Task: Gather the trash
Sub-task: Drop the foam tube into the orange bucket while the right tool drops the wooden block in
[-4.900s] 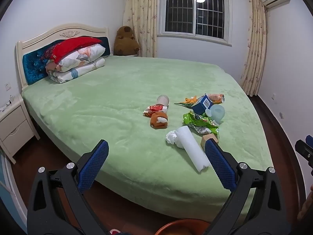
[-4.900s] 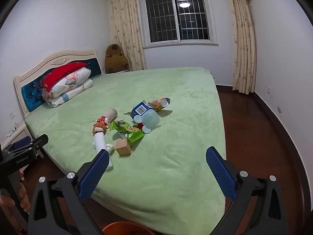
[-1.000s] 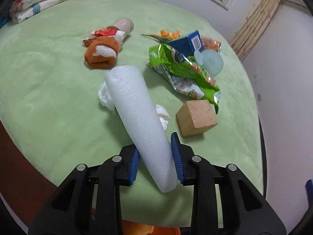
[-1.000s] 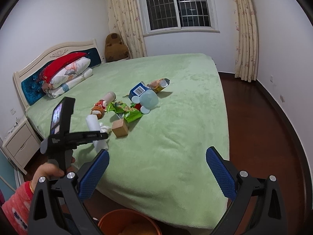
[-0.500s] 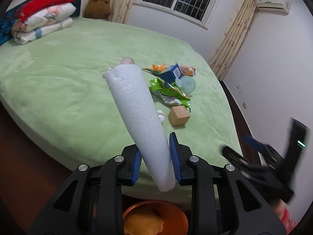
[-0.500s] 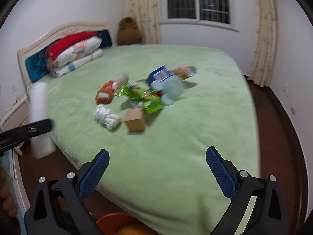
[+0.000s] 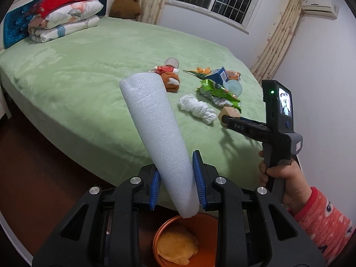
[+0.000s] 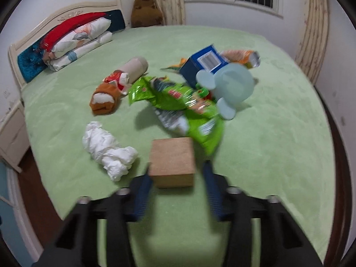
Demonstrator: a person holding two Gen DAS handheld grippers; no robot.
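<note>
Since half a second ago, right gripper (image 8: 175, 191) has closed in on wooden block (image 8: 171, 161), jaws spread; contact blurred. Left gripper (image 7: 176, 185) pinches foam tube (image 7: 159, 133) over orange bin (image 7: 164, 229), rim partly hidden.

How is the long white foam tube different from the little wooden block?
The foam tube is long, round and white; the wooden block is short, square-edged and brown. The foam tube is up in the air, clamped by the left gripper above the orange bin; the wooden block sits on the green bed, between the right gripper's open fingers. Both came from the same trash pile.
</note>
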